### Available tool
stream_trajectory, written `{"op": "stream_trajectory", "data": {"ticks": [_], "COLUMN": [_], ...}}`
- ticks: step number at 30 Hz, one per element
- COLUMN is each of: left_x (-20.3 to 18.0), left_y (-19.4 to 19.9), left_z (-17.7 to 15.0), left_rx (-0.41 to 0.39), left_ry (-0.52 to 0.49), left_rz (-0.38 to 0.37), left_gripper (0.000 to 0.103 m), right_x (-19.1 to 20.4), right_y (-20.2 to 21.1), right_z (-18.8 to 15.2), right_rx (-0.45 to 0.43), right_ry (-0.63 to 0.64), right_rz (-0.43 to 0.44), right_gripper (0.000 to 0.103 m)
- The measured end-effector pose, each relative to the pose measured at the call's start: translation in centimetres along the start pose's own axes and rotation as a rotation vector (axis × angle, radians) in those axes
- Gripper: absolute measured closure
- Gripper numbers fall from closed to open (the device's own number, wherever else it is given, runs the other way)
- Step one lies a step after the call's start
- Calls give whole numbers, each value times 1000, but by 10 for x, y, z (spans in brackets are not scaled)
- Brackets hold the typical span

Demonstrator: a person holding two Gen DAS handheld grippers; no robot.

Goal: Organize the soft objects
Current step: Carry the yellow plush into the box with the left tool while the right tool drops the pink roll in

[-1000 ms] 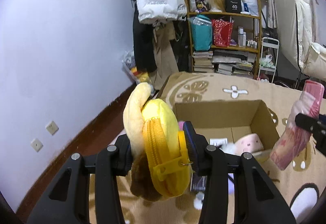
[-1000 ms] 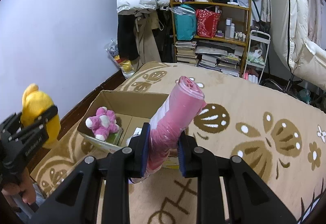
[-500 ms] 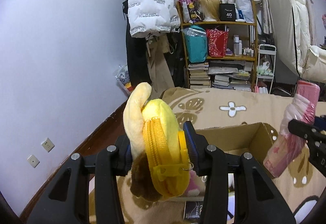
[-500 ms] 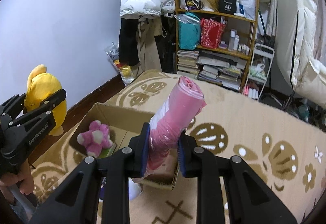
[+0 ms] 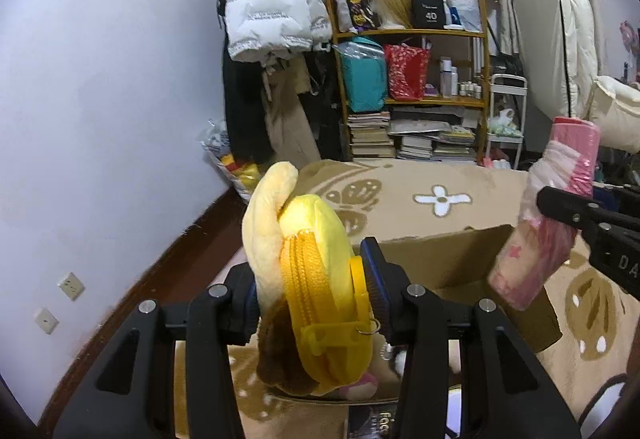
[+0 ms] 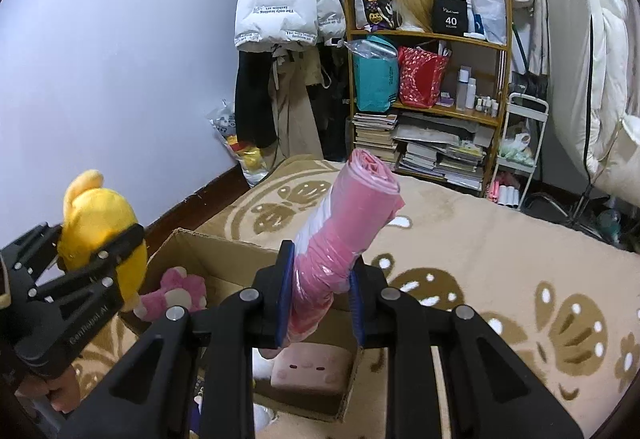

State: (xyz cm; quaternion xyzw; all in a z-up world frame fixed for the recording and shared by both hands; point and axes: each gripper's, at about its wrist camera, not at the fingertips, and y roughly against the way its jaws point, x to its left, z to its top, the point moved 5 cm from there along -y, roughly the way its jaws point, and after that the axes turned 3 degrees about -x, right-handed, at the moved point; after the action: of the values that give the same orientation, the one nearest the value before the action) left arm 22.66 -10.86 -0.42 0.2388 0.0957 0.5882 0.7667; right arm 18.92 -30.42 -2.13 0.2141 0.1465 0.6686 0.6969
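Left wrist view: we are pinching the yellow plush pouch [image 5: 316, 279] around its squashy middle in the left tongs [image 5: 310, 291], above the cardboard box [image 5: 444, 263]. In the right tongs [image 6: 320, 291] we are squeezing a light, slippery pink bag roll [image 6: 344, 235] near its lower end, where it may be sliding.

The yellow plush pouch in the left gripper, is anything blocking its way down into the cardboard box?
Nothing visible blocks it. The yellow plush pouch hangs over the open-topped cardboard box; a pink plush toy already lies inside on that side.
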Motion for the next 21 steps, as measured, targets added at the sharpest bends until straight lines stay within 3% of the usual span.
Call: {"op": "stream_trajectory", "data": {"ticks": [13, 21], "left_x": [-27, -42], "left_y": [-35, -42], "left_z": [-28, -41], "left_rx": [118, 161], "left_ry": [-12, -65], "left_rz": [-110, -113], "left_gripper": [59, 59], "right_x": [-6, -4], "right_y": [-30, -46], "right_z": [-20, -36], "right_rx": [53, 115], "right_ry": [-40, -38], "right_rz": [43, 63], "right_gripper": [77, 77]}}
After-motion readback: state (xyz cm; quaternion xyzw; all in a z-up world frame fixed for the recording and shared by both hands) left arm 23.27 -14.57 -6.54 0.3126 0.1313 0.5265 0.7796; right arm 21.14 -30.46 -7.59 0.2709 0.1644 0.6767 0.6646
